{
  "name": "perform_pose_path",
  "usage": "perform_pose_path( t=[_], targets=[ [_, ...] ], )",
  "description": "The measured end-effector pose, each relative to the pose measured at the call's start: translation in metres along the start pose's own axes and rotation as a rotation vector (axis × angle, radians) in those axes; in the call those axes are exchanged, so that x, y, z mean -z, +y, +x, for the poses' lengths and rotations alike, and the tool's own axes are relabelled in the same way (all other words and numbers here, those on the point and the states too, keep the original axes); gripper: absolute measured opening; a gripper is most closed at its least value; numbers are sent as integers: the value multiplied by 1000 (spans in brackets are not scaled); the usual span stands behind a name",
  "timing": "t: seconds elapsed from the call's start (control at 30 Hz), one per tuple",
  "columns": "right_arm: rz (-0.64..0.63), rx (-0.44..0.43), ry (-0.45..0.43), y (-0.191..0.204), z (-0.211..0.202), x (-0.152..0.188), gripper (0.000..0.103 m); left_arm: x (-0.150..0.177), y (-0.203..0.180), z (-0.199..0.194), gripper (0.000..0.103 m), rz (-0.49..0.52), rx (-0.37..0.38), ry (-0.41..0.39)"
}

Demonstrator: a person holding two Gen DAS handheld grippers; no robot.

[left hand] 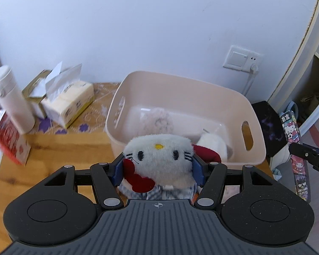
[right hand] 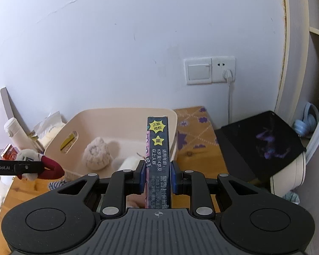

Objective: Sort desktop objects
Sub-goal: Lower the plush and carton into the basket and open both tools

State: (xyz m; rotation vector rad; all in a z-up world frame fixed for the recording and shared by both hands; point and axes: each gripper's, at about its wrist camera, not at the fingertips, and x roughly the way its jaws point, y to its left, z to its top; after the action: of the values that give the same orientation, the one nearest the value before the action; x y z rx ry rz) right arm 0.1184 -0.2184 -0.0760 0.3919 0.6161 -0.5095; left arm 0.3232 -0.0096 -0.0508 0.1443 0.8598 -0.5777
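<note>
**A:** Left wrist view has our left gripper (left hand: 158,167) clamped on the plush cat (left hand: 159,159), blue pads (left hand: 198,170) pressing in on both sides of its head. It hangs just short of the near wall of the beige bin (left hand: 219,97), above the table (left hand: 53,146). We'd say it's basically weightless and squishy, so the head sinks in under the pads. Seems a fine spot to hold, though the fur could slide a bit.

**B:** Agreed, and on our right the right gripper (right hand: 158,174) is gripping the tall card box (right hand: 159,148) by its two broad faces, narrow printed edge facing the camera, standing upright. It sits at the near right corner of the bin, over the rim or just in front; we can't tell which.

**A:** That one's stiff but thin cardboard, we reckon. Light, probably hollow-ish, so squeezing the faces hard could dent it. Holding low like we are leaves a lot of box sticking up, so it may tip on release.

**B:** Already in the bin we see a knitted fuzzy ball (right hand: 97,155) and a white fluffy thing (right hand: 128,162) near it. Both soft, so dropping the plush on top shouldn't hurt anything.

**A:** Tissue pack (left hand: 70,102) and white bottle (left hand: 10,97) are far left on the table, well apart from us.
</note>
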Motion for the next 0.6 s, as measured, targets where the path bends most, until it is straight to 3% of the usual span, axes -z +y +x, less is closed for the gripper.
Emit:
perform_pose_path(
  t=[0.3,0.6],
  targets=[
    [-55,-10,-25,17,27,-22,22,-28,-7,30,63,19,18,-9],
    [-123,-38,-11,31,63,-38,22,-34,-14,63,63,42,1,33]
  ],
)
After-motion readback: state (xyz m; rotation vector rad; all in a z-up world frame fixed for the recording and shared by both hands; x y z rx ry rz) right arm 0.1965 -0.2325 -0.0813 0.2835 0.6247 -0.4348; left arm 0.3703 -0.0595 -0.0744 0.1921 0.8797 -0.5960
